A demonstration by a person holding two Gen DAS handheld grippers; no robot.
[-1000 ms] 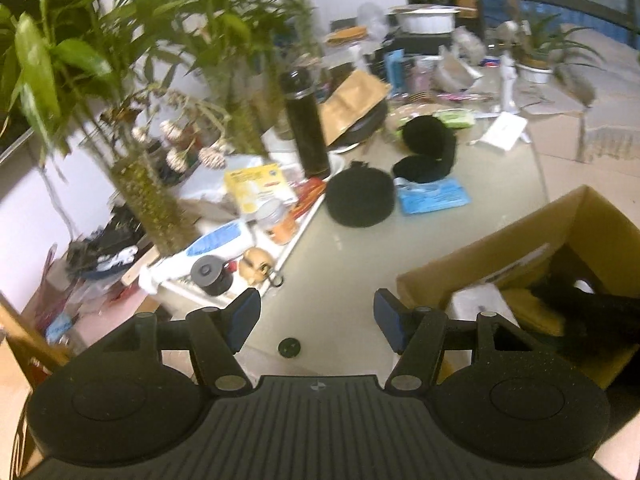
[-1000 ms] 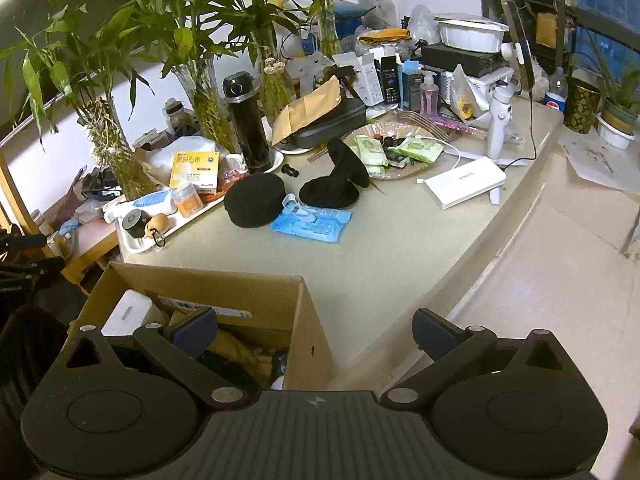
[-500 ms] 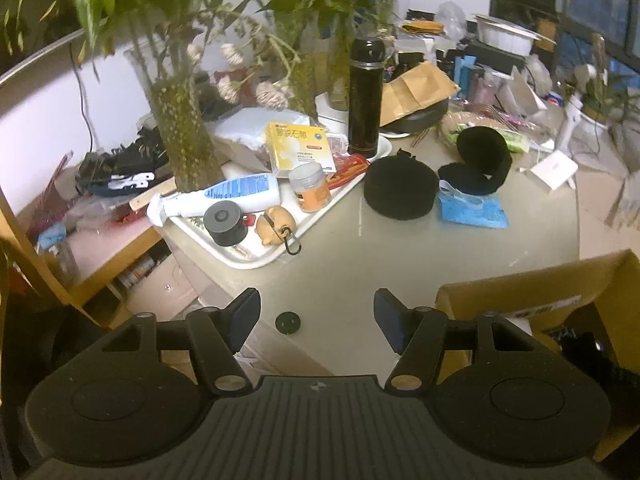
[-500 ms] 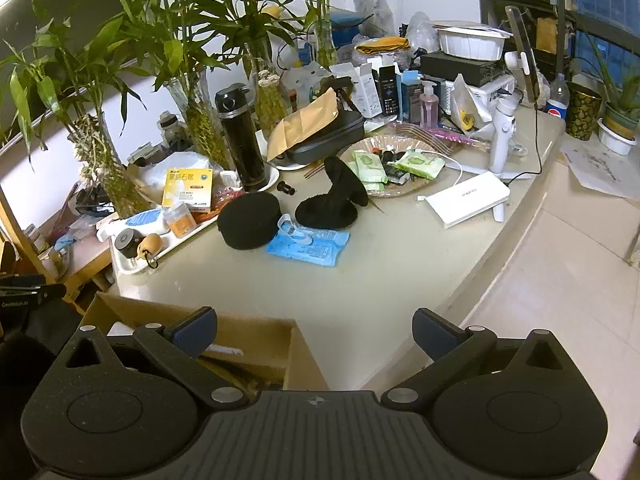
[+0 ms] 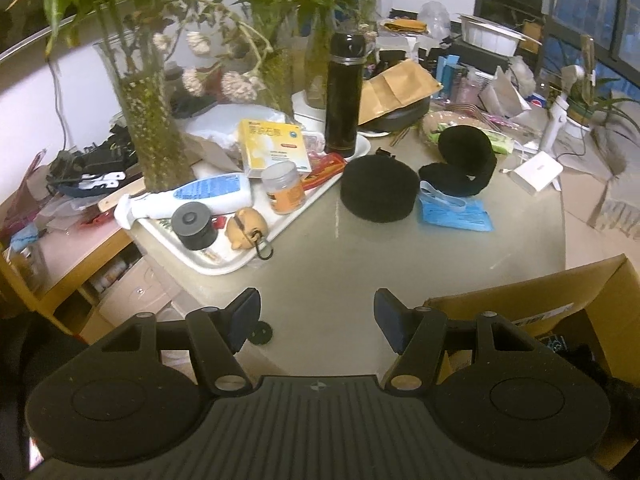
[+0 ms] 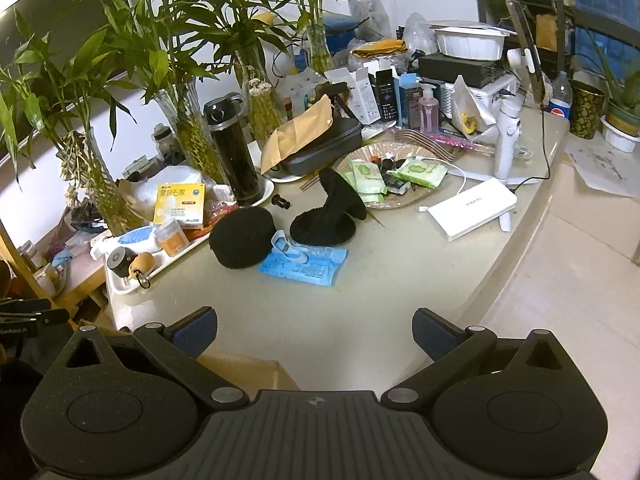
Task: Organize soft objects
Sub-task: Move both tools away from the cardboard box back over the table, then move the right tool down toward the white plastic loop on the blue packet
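Observation:
A round black soft hat (image 5: 376, 188) (image 6: 241, 237) lies in the middle of the table. A second black soft piece (image 5: 460, 164) (image 6: 330, 216) is folded up just to its right, beside a blue wipes pack (image 5: 454, 212) (image 6: 302, 265). A cardboard box (image 5: 532, 304) (image 6: 240, 366) stands at the near table edge. My left gripper (image 5: 316, 314) is open and empty, low over the near table edge left of the box. My right gripper (image 6: 314, 334) is open and empty above the box's far corner.
A white tray (image 5: 224, 260) with a lotion tube, jars and a yellow box sits at the left. A black flask (image 5: 344, 96) and bamboo vases (image 5: 148, 120) stand behind. A white box (image 6: 472, 208) and a plate of packets (image 6: 384, 176) lie at the right. A small black cap (image 5: 260, 334) lies near my left fingers.
Both grippers have pulled back and risen away from the box. The box now fills less of each view and more of the table shows. Both stay open and empty.

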